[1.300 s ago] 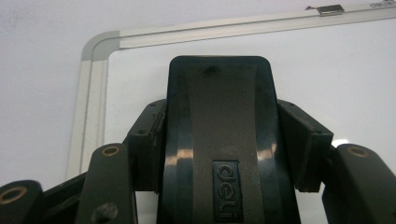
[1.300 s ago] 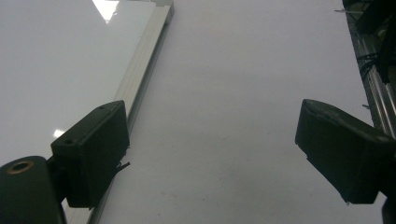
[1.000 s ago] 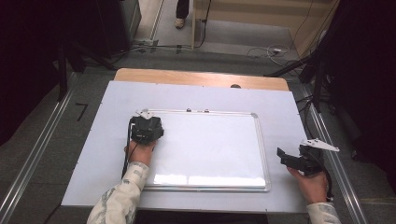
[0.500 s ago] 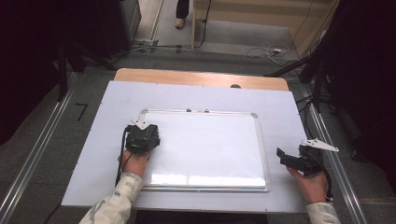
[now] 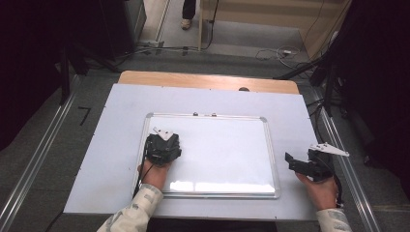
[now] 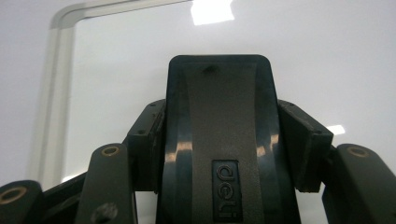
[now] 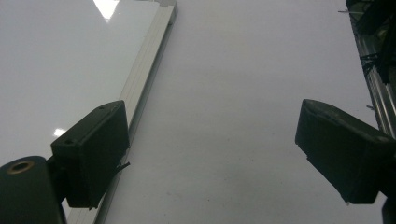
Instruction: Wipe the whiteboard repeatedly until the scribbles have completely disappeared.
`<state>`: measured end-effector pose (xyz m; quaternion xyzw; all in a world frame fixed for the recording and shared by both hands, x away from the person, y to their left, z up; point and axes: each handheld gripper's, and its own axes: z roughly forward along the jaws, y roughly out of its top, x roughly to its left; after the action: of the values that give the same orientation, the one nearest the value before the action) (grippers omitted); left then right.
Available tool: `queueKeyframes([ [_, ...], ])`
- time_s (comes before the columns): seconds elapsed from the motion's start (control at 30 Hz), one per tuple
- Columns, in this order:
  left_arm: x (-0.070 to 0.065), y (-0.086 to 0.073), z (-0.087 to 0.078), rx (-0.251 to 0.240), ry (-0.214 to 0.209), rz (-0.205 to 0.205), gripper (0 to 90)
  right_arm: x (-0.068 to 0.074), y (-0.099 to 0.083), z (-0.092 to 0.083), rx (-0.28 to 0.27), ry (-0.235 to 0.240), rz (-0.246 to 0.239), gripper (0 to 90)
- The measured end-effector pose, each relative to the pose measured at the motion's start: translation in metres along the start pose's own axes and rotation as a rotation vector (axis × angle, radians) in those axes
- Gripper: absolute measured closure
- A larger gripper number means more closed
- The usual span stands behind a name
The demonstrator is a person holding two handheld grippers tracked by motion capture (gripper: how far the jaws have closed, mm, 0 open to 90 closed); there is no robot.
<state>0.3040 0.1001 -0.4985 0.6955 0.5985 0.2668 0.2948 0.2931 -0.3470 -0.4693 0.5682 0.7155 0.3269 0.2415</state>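
A white board (image 5: 222,145) with a silver frame lies flat on the white table top (image 5: 116,125). My left gripper (image 5: 163,147) stands over the board's left part, pointing down, shut on a black board eraser (image 6: 219,93) that rests against the board's surface (image 6: 327,56). Both pads (image 6: 303,140) press on the eraser's sides. My right gripper (image 5: 293,163) sits low over the table just right of the board's frame, its jaws wide apart. In the right gripper view that gripper (image 7: 219,154) holds nothing, and the board's frame (image 7: 144,70) runs along beside its left jaw.
A wooden strip (image 5: 208,79) borders the table's far edge. Metal rails (image 5: 343,150) run along both sides of the table. Cables lie on the floor beyond, where a person's foot (image 5: 186,21) stands. Light glares on the board's near edge (image 5: 193,186).
My left gripper has slid with the eraser from the board's far left corner toward the person and slightly right. The right gripper has stayed put.
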Motion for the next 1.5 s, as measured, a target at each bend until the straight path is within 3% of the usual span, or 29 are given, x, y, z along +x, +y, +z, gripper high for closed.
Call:
queueKeyframes([
  [0.17, -0.003, 0.012, 0.012, -0.003, 0.002, -0.008, 41.0, -0.001, 0.000, 0.000, -0.001, 0.002, 0.003, 8.4],
  [0.33, 0.002, 0.018, 0.019, -0.001, 0.009, -0.022, 41.0, -0.001, 0.000, 0.000, 0.000, 0.003, -0.004, 8.4],
  [0.73, 0.019, 0.014, 0.016, -0.005, 0.026, -0.039, 40.9, -0.004, -0.002, -0.002, -0.001, -0.002, 0.006, 8.4],
  [1.03, 0.028, 0.002, 0.004, -0.006, 0.025, -0.037, 40.9, -0.004, -0.003, -0.004, -0.001, -0.003, 0.009, 8.4],
  [1.3, 0.025, -0.009, -0.012, -0.007, 0.016, -0.019, 40.9, -0.003, -0.002, -0.002, 0.001, -0.006, 0.003, 8.4],
  [1.37, 0.025, -0.006, -0.021, -0.046, 0.029, -0.021, 40.9, -0.002, -0.002, -0.002, 0.000, -0.005, 0.002, 8.4],
  [1.5, 0.031, 0.003, -0.041, -0.104, 0.031, -0.066, 40.8, -0.001, -0.001, 0.000, 0.004, -0.004, -0.002, 8.4],
])
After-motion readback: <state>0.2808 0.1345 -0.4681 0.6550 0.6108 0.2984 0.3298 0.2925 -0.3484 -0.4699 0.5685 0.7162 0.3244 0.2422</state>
